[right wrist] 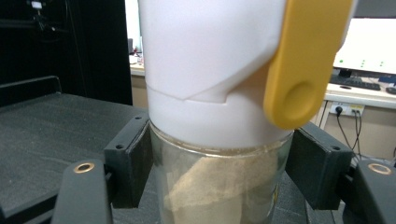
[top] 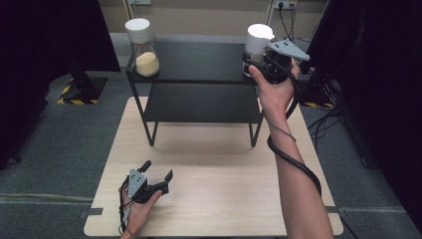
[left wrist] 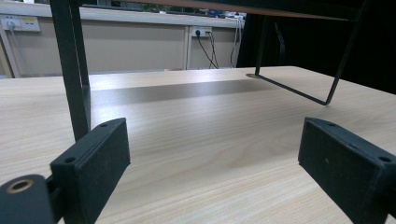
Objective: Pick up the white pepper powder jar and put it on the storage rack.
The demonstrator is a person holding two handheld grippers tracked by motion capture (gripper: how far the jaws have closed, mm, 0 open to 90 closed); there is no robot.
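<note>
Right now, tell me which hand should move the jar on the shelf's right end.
Right. The right gripper has its jaws shut on that jar on the shelf. The left gripper rests open and empty on the table, far from it.

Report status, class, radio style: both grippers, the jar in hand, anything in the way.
Right gripper shut on glass jar, white lid, on rack top shelf. Left gripper open, resting on table. Second jar at shelf's far left, well apart. Nothing in the way.
</note>
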